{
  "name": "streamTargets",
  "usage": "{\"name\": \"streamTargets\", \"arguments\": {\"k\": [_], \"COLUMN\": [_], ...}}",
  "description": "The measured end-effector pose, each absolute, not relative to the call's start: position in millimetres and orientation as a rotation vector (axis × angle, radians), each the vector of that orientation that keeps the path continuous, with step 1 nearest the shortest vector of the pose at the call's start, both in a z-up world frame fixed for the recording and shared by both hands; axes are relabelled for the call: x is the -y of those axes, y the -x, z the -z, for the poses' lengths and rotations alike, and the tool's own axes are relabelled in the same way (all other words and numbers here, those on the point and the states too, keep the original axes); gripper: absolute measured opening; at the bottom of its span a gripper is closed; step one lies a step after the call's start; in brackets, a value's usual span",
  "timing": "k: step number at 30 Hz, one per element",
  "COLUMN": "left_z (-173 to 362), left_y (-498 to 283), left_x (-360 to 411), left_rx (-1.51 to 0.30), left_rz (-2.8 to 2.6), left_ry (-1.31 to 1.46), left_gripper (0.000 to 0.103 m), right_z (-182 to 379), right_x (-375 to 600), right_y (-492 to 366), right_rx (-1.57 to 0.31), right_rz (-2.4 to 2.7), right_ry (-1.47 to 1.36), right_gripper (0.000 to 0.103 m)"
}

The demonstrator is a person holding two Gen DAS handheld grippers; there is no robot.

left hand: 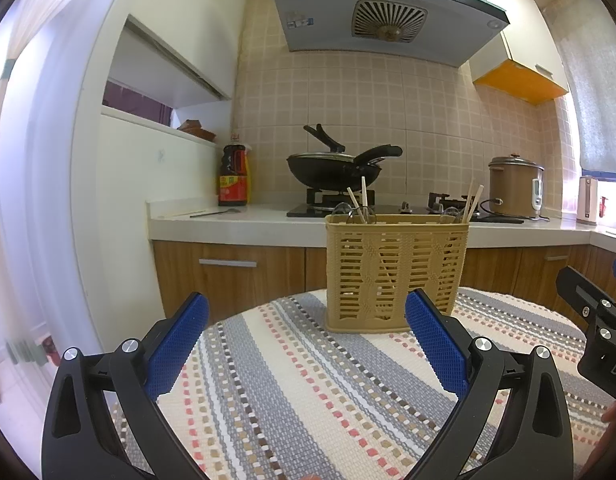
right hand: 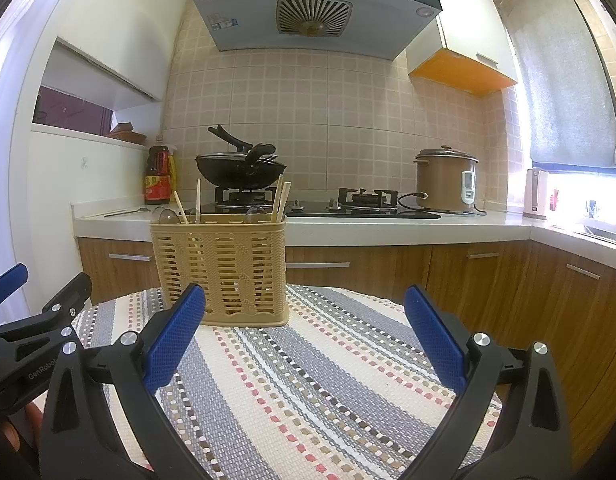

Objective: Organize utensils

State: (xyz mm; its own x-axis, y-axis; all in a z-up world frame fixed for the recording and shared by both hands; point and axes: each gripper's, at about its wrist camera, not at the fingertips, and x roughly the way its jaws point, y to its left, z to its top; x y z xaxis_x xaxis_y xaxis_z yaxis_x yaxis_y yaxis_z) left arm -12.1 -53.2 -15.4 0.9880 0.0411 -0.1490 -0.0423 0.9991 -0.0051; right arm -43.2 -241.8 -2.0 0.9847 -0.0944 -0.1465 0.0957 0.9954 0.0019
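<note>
A tan slatted utensil basket (left hand: pixel 395 272) stands upright at the far side of a round table with a striped woven cloth (left hand: pixel 308 392). Wooden chopsticks (left hand: pixel 359 199) and clear spoons (left hand: pixel 341 210) stick out of its top. It also shows in the right wrist view (right hand: pixel 222 270), with chopsticks (right hand: pixel 282 200) in it. My left gripper (left hand: pixel 308 312) is open and empty, a little short of the basket. My right gripper (right hand: pixel 306 304) is open and empty, to the right of the basket. Each gripper shows at the edge of the other's view.
Behind the table runs a kitchen counter (left hand: pixel 236 226) with a gas hob, a black wok (left hand: pixel 331 168), a sauce bottle (left hand: pixel 232 176) and a rice cooker (right hand: pixel 447 182). A spoon and chopsticks (left hand: pixel 212 213) lie on the counter's left end. A range hood hangs above.
</note>
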Motion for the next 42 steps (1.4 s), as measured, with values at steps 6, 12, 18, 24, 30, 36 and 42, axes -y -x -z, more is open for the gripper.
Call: {"name": "streamTargets", "arguments": {"k": [6,12,18,24,30,36,42], "left_z": [15.4,15.5,15.2,15.1,15.8,15.8,15.2], "left_y": [12.2,11.7,11.0,11.4,11.4,11.1,11.1], "left_x": [52.1,52.0,51.4,52.1,52.7,52.8,52.6], "left_rx": [-0.150,-0.153,-0.155,-0.157,-0.162,-0.163,-0.162], "left_rz": [-0.041,-0.042,-0.042,-0.043,-0.049,-0.053,-0.059], "left_ry": [0.009,0.008,0.007,0.006,0.006,0.005,0.004], "left_gripper": [0.096,0.096,0.096,0.096,0.096,0.096,0.096], "right_z": [2.2,2.2,2.5,2.7,2.9,2.8,2.7], "right_x": [241.2,241.2,240.7,240.2,240.4,240.0,240.2], "right_y": [42.8,41.9,42.0,42.1,42.7,43.0,43.0], "right_rx": [-0.147,-0.148,-0.150,-0.149,-0.148,-0.150,-0.150], "right_rz": [0.097,0.096,0.098,0.097,0.100,0.098,0.097], "right_ry": [-0.009,-0.009,-0.008,-0.008,-0.006,-0.003,-0.003], "right_gripper": [0.095,0.095,0.095,0.095,0.095,0.095,0.095]}}
